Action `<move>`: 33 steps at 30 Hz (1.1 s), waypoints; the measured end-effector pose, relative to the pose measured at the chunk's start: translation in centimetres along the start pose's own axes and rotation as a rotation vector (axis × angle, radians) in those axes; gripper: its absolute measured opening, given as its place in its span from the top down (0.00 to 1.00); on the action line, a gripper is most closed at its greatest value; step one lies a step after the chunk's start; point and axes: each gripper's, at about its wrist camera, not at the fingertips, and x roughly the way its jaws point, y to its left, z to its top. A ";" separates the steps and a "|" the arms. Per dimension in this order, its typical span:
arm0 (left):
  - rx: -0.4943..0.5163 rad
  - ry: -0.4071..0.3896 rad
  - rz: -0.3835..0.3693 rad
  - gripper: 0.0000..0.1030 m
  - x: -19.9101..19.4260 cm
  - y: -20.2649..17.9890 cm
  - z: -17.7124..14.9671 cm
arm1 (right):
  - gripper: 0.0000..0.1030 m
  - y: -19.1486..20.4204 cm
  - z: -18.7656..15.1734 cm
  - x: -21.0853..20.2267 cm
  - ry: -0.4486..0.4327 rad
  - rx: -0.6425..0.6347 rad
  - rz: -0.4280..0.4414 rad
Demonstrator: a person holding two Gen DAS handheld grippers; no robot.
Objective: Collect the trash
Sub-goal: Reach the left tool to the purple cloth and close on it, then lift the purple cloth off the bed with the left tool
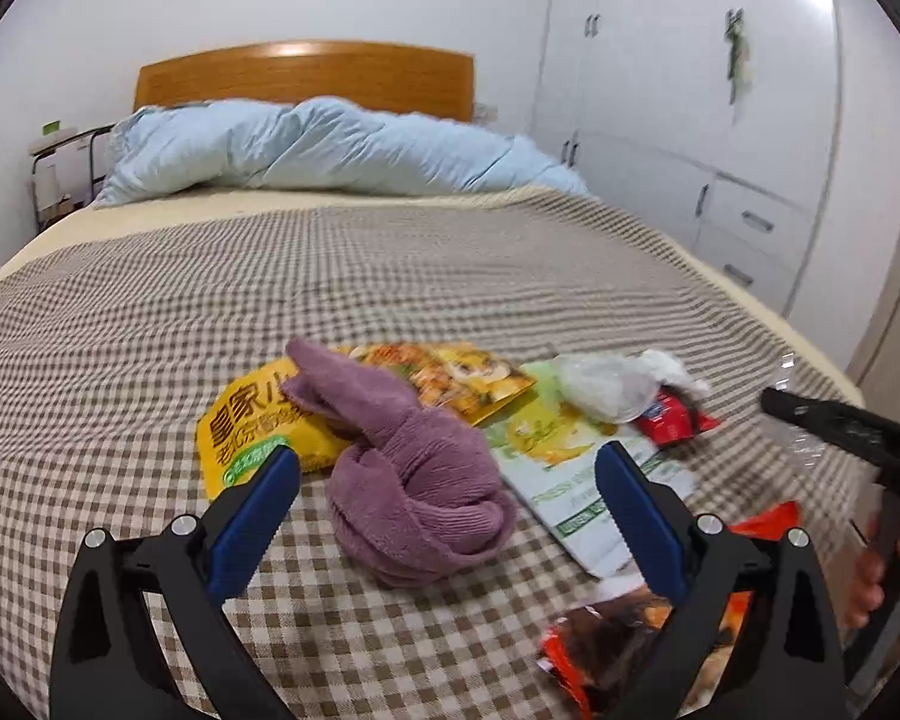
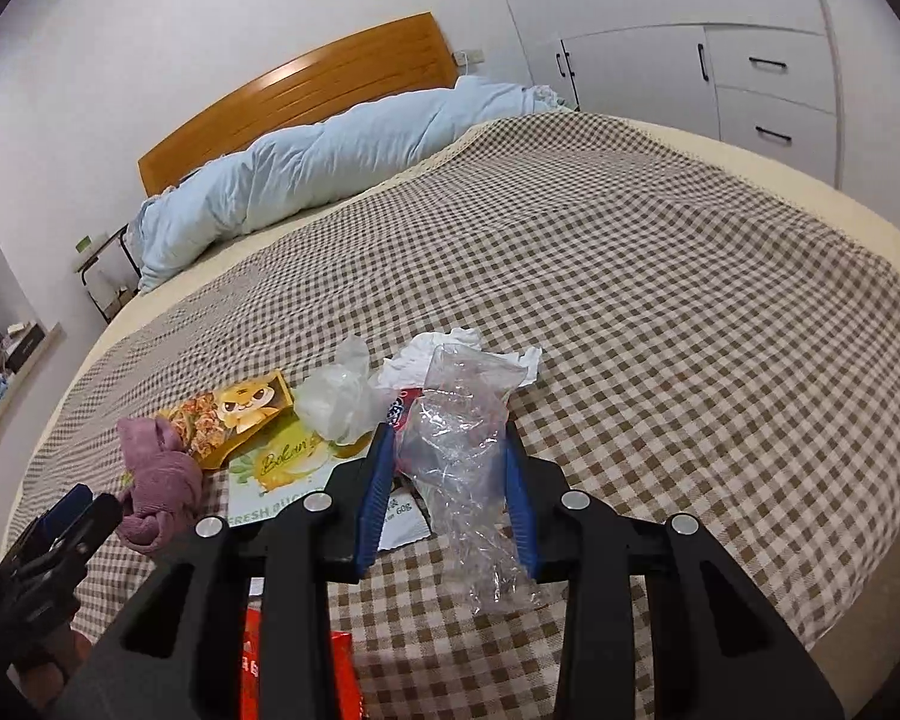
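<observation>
A heap of trash lies on the checked bedspread (image 1: 390, 276). It holds a yellow snack packet (image 1: 252, 432), a second yellow packet (image 1: 456, 378), a white and green packet (image 1: 564, 480), a cloudy plastic bag (image 1: 606, 387), a white tissue (image 1: 672, 369) and a small red wrapper (image 1: 672, 420). My left gripper (image 1: 450, 456) is open, and a knotted purple cloth (image 1: 414, 480) lies between its blue pads, untouched. My right gripper (image 2: 447, 441) is shut on a crumpled clear plastic wrapper (image 2: 462, 456), lifted just above the heap. From the left wrist view it enters at the right edge as the right gripper (image 1: 780, 405).
An orange and brown packet (image 1: 618, 648) lies near the bed's front edge under my left gripper's right finger. A light blue duvet (image 1: 330, 144) is bunched against the wooden headboard (image 1: 306, 75). White wardrobes and drawers (image 2: 750, 90) stand to the right of the bed, and a small side table (image 1: 60, 162) to the left.
</observation>
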 end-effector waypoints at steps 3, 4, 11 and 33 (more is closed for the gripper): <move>-0.009 -0.002 0.038 0.07 0.6 0.0 -0.1 | 0.66 0.2 -0.2 0.1 0.004 -0.007 0.008; -0.008 0.004 0.050 0.07 0.8 -0.1 0.0 | 0.66 0.2 -0.3 0.2 0.006 -0.003 0.019; -0.045 0.115 0.046 0.21 3.5 0.5 -0.6 | 0.65 0.1 -0.5 0.3 0.003 -0.004 0.018; -0.186 0.157 -0.043 0.53 3.7 3.2 -2.3 | 0.65 0.2 -0.9 0.3 0.002 -0.022 0.006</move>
